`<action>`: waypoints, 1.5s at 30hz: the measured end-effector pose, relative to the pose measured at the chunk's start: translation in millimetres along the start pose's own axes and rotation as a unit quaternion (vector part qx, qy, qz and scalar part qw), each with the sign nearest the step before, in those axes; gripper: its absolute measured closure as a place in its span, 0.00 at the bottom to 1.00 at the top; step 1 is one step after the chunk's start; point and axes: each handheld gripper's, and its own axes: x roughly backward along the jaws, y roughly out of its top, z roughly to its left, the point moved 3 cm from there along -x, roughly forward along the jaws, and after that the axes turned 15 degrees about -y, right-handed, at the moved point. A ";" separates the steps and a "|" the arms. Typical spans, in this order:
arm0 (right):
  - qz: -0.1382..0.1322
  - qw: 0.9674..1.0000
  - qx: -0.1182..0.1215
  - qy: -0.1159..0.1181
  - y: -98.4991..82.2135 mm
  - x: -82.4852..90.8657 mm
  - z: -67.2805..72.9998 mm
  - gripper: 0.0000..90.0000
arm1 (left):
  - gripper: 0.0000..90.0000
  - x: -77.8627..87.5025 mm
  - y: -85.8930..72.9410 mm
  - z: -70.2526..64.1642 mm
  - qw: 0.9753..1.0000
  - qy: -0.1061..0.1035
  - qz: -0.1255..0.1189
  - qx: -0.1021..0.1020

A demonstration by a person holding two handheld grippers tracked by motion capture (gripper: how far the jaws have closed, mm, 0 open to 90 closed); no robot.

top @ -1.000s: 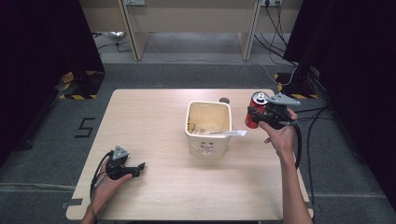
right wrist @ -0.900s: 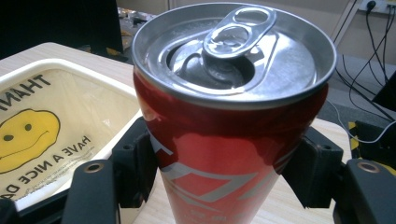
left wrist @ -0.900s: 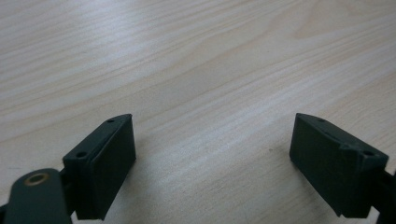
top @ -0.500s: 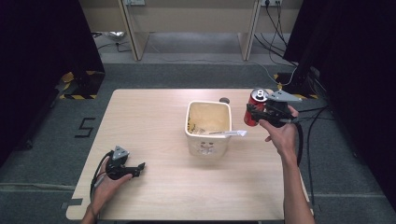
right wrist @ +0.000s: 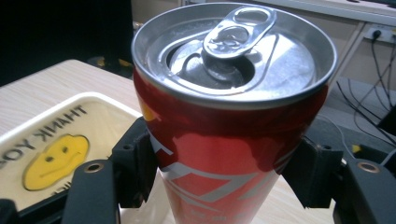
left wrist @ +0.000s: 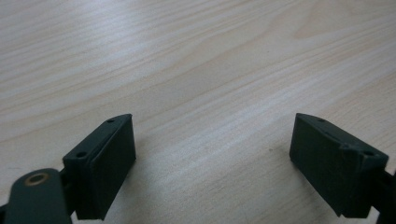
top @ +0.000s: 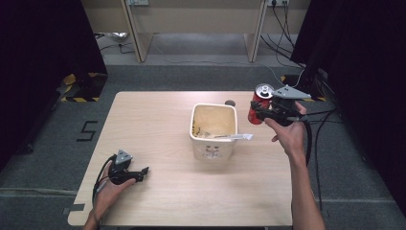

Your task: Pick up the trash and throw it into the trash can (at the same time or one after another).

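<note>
R gripper (top: 261, 111) holds a red can (top: 259, 103) at the far right edge of the bench (top: 158, 120), just right of the white tub (top: 214, 129). Can is upright, top facing up, lifted clear of the bench surface as far as the high view shows. In the right gripper view the can (right wrist: 233, 121) sits between the two black jaws, pads pressed against its sides low on the body; silver lid w/ pull tab looks opened. Jaws are fairly wide, gripping the can. Person's right hand (top: 287, 134) wraps the gripper body from below, cable trailing off toward the floor.

Tub stands mid-bench, open top, yellowish inside, w/ a white strip (top: 234, 137) lying across its near rim & sticking out to the right. In the right gripper view a yellow smiley print w/ lettering (right wrist: 51, 158) shows behind the can, on a cream surface.

L gripper (top: 128, 173) rests near the front left corner of the bench, well apart from tub & can, in the person's left hand (top: 110, 189). Its jaws stand wide w/ nothing between them, bare wood (left wrist: 201, 93) under them.
</note>
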 end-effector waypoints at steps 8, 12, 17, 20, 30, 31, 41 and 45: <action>-0.010 1.000 0.000 0.019 15.3 2.4 7.6 0.38 | 0.15 0.0 0.1 0.1 1.000 0.000 0.000 -0.001; -0.011 1.000 0.008 0.026 21.5 2.8 14.3 0.38 | 0.15 0.0 0.0 0.1 1.000 0.000 0.000 -0.001; -0.017 0.998 0.013 0.052 27.1 -0.1 25.4 0.38 | 0.15 0.1 0.0 0.1 1.000 0.000 0.000 -0.001; -0.022 0.997 0.016 0.074 29.7 -3.5 32.6 0.38 | 0.15 0.1 0.1 0.1 1.000 0.001 0.001 -0.001; -0.015 0.995 0.029 0.099 34.2 -13.4 48.0 0.38 | 0.15 0.2 0.1 0.1 1.000 0.000 0.001 -0.001; -0.014 0.994 0.030 0.103 34.6 -13.5 49.4 0.38 | 0.15 0.2 0.1 0.1 1.000 0.000 0.001 -0.001; -0.021 0.989 0.030 0.142 33.9 -18.6 56.7 0.38 | 0.15 0.2 0.1 0.1 1.000 0.000 0.001 -0.001; -0.019 0.987 0.029 0.157 32.9 -23.5 57.9 0.38 | 0.15 0.2 0.1 0.1 1.000 0.000 0.001 -0.001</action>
